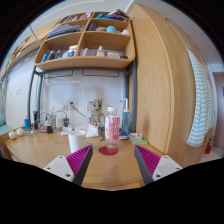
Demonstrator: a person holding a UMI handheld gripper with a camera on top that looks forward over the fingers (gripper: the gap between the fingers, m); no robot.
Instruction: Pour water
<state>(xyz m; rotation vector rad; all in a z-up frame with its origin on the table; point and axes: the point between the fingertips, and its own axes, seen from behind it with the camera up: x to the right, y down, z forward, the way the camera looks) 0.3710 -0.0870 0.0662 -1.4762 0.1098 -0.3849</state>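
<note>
Gripper view: a wooden desk (55,150) is seen across the lower half of the frame, with a wall shelf (85,45) in the upper left and a window blind (203,100) at the right edge. The gripper (113,162) is seen at the bottom centre with its two magenta pads (80,162) spread wide apart; nothing is held and nothing is touched by either finger. The bottle (112,128), clear with a pink label, is located at the centre of the frame, standing on the desk just ahead of the fingers and roughly on the line between them. Its long axis is vertical, with the neck pointing up; whether a cap is fitted cannot be told. A white cup (76,138) is noted to the left of the bottle, near it but apart, its open mouth upward. The step in hand is judged to be the approach to the bottle. It is advised that the fingers be kept level and centred on the labelled body, advanced until the bottle stands between the pads, and closed only then, so that the upright bottle is not knocked over. The cup is judged the likely receiver.
</note>
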